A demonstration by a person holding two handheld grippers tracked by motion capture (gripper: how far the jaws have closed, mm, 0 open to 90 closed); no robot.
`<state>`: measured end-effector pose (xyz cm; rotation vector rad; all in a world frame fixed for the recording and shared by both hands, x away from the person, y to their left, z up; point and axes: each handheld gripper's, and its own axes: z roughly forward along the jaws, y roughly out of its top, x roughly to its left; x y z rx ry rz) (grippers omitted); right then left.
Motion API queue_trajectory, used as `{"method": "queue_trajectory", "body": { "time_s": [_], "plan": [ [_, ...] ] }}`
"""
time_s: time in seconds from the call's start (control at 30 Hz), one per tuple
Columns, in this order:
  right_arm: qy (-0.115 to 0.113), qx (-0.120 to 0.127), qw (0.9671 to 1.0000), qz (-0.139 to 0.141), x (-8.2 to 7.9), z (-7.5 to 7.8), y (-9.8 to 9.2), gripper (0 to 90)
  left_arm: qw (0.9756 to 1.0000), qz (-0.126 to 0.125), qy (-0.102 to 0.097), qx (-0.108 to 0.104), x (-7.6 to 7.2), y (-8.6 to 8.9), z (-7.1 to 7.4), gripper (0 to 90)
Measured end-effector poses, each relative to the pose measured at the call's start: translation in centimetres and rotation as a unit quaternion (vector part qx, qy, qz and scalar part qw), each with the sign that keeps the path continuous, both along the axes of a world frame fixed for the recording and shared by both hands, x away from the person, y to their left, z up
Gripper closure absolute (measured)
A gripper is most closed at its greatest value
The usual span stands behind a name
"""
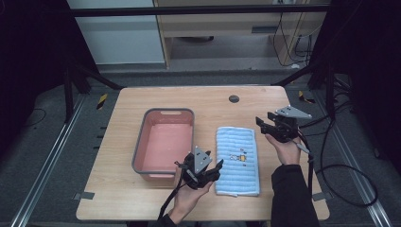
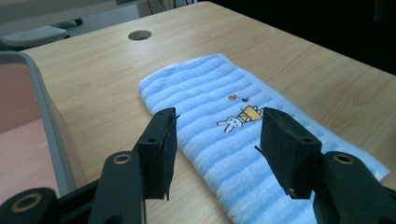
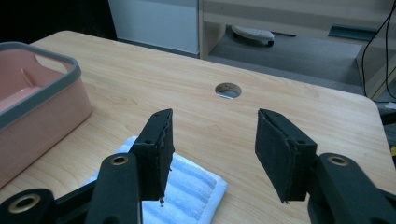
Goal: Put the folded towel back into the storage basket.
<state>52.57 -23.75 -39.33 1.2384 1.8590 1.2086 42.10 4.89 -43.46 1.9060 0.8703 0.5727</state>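
A wooden table (image 1: 142, 101) stands on grey carpet (image 1: 42, 156), with a pale cabinet (image 1: 118, 38) behind.

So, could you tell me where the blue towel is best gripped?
Probably at its short ends: the towel lies flat and folded lengthwise. The left gripper could pinch the near left corner from above, the right gripper the far right corner.

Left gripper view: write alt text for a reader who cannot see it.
Open black tongs hover over a folded blue striped towel with a small rabbit picture, lying on a wooden table. A pink tub's grey rim stands at left.
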Motion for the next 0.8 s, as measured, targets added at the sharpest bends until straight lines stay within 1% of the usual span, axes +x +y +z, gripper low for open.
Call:
{"method": "queue_trajectory", "body": {
  "time_s": [0.03,0.1,0.27,0.37,0.43,0.53,0.6,0.63,0.7,0.8],
  "plan": [
    [0.003,0.0,1.0,0.0,0.1,-0.2,0.0,47.4,1.0,0.001,0.001,0.004,0.0,-0.1,-0.2,46.2],
    [0.009,-0.001,1.0,-0.001,0.2,-0.7,0.0,48.0,1.0,0.0,0.007,0.001,0.0,-0.2,-0.6,47.0],
    [0.021,-0.003,0.9998,-0.001,0.6,-1.9,0.1,49.0,0.9998,0.0,0.02,0.006,0.0,-0.4,-1.6,47.9],
    [0.028,-0.006,0.9996,0.001,0.8,-2.6,0.2,49.4,0.9997,0.001,0.024,0.01,0.0,-0.5,-2.2,48.3],
    [0.034,-0.003,0.9994,0.001,1.0,-3.2,0.2,49.4,0.9995,0.0,0.028,0.015,0.0,-0.6,-2.6,48.5],
    [0.043,-0.007,0.999,0.0,1.2,-3.9,0.2,49.4,0.9993,0.0,0.03,0.023,0.0,-0.9,-3.0,48.8],
    [0.053,-0.003,0.9986,0.001,1.3,-4.4,0.3,49.5,0.999,0.0,0.035,0.026,0.0,-1.0,-3.4,49.0],
    [0.054,-0.008,0.9985,0.001,1.4,-4.7,0.3,49.6,0.999,0.001,0.037,0.027,0.0,-1.0,-3.5,49.0],
    [0.059,-0.01,0.9982,0.002,1.6,-5.2,0.4,49.8,0.9986,0.003,0.041,0.034,0.0,-1.2,-3.9,49.1],
    [0.069,-0.011,0.9975,0.002,1.8,-6.0,0.4,50.1,0.9982,0.004,0.047,0.038,0.0,-1.4,-4.4,49.5]
  ]
}}
